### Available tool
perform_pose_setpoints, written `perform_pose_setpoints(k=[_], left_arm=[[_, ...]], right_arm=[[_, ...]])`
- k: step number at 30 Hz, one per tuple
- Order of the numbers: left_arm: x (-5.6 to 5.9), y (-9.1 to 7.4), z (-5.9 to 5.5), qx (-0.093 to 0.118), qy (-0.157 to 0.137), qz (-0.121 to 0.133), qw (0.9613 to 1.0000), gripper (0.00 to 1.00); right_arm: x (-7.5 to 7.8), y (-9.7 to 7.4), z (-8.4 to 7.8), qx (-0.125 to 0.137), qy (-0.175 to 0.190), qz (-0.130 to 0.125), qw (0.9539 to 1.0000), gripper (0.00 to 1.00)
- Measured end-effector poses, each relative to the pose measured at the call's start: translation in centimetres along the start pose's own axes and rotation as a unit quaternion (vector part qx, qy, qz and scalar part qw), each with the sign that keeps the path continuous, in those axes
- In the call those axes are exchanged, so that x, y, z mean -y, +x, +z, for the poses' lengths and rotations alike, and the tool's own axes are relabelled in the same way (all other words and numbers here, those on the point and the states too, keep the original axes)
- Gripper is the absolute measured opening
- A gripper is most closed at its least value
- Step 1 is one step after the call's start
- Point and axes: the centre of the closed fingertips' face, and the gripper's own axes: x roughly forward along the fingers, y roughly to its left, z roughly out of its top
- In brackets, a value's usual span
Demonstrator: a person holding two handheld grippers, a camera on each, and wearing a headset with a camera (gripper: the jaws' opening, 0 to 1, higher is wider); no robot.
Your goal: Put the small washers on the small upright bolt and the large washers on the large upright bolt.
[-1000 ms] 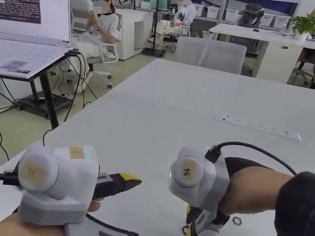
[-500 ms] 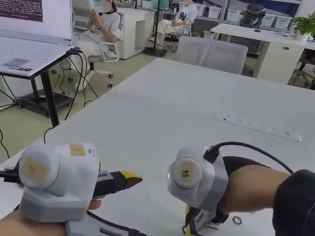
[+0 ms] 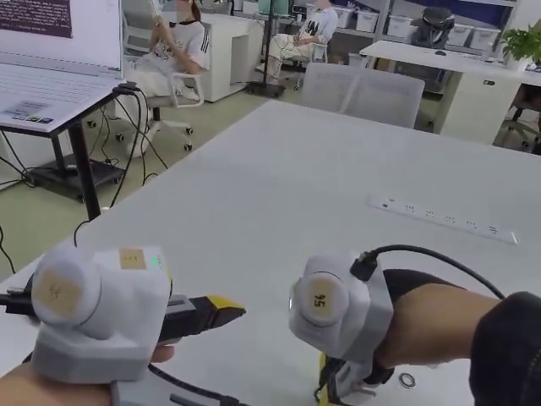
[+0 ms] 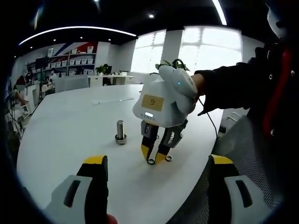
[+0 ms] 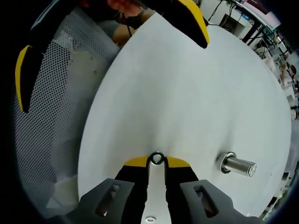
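A washer [image 5: 157, 158], a thin metal ring lying flat near the edge of the table [image 5: 187, 93], is shown between the tips of the right gripper [image 4: 154, 157]. The jaws are drawn almost together on either side of its rim and appear to pinch it. The ring is judged light, rigid and smooth: bending or breaking is not expected, but it is likely to slide or flip out of a slack hold. It is therefore best taken across the outer rim, with the hole left free for a bolt's shaft. Whether it is of the small or the large size cannot be told. A second washer [image 4: 168, 158] lies loose on the table just beside the same tips. 1 bolt [image 4: 120, 133] stands upright near them, apart from both rings, with what seems a collar at its foot; its size class cannot be judged. The left gripper [image 3: 211, 317] is held off to the side above the table, its jaws spread wide with nothing between them. A power strip [image 3: 439, 218] lies well away across the table.
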Motion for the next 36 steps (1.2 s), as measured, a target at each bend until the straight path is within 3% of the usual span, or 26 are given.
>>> perform_pose_setpoints(k=[16, 36], left_arm=[[0.3, 0.6, 0.3, -0.012, 0.009, -0.014, 0.9998, 0.89], [0.3, 2.0, 1.2, -0.022, 0.023, -0.039, 0.9987, 0.89]], right_arm=[[0.4, -1.6, -1.1, 0.008, 0.028, -0.004, 0.9996, 0.14], [0.4, -5.3, -2.9, 0.027, 0.07, -0.017, 0.9971, 0.13]])
